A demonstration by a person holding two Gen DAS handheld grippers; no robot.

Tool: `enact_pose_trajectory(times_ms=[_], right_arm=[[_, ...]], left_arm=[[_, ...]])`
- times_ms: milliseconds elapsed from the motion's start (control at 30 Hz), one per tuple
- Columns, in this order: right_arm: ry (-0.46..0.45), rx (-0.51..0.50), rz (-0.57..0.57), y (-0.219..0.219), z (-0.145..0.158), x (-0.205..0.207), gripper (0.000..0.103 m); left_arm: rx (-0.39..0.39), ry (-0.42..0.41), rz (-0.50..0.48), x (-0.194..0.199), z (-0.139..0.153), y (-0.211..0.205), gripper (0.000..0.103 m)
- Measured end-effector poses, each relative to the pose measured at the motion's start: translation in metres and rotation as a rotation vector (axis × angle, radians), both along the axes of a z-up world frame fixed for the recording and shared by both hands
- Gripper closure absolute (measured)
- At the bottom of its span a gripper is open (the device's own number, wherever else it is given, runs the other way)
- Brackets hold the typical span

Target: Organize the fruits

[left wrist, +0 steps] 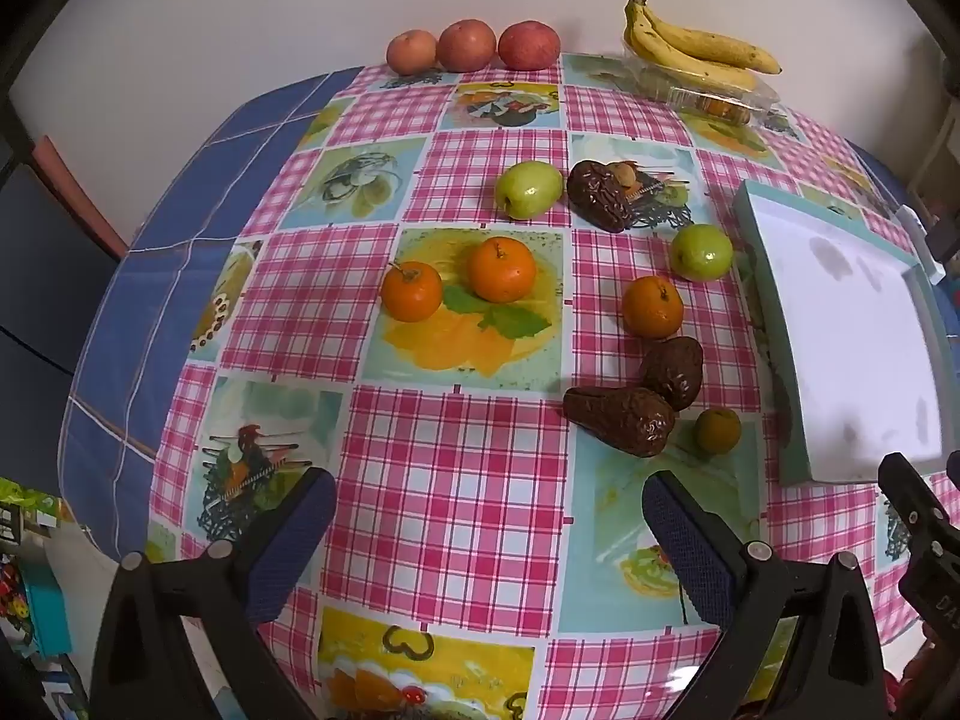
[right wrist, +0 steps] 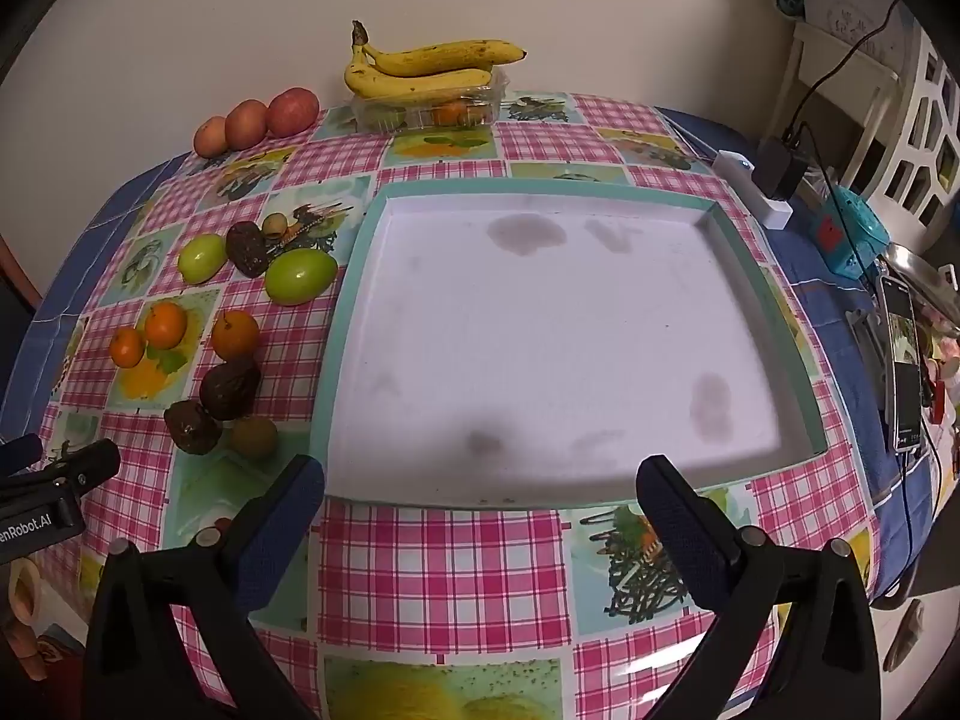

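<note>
Loose fruit lies on the checked tablecloth: three oranges [left wrist: 501, 269], two green apples [left wrist: 529, 188], three dark wrinkled avocados [left wrist: 621, 420] and a small brownish-green fruit [left wrist: 717, 429]. A shallow white tray with a teal rim [right wrist: 761, 276] sits to their right with nothing in it. My left gripper [left wrist: 489, 516] hovers open over the near tablecloth, short of the avocados. My right gripper [right wrist: 480, 501] is open above the tray's near edge, holding nothing. The same fruit [right wrist: 235, 333] shows left of the tray in the right wrist view.
Three red apples [left wrist: 471, 45] line the far wall. Bananas [left wrist: 696, 45] rest on a clear plastic box [right wrist: 429, 108] at the back. Right of the tray are a charger and cable [right wrist: 780, 168], a teal box [right wrist: 849, 234] and a phone [right wrist: 903, 372].
</note>
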State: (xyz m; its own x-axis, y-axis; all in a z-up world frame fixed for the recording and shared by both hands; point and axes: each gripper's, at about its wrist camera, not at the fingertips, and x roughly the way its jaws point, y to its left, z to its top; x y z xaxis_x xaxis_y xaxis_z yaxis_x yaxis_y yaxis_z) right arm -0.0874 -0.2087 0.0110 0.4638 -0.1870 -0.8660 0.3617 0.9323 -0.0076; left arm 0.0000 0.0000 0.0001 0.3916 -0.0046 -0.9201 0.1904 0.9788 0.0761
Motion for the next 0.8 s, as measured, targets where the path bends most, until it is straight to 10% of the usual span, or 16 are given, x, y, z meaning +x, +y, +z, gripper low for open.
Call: enact_pose_trajectory(times_ms=[800], right_arm=[[-0.004, 0.004, 0.008, 0.0065, 0.0026, -0.0015, 0.000]], left_arm=[[-0.013, -0.004, 0.014, -0.0002, 0.0031, -0.0002, 0.000]])
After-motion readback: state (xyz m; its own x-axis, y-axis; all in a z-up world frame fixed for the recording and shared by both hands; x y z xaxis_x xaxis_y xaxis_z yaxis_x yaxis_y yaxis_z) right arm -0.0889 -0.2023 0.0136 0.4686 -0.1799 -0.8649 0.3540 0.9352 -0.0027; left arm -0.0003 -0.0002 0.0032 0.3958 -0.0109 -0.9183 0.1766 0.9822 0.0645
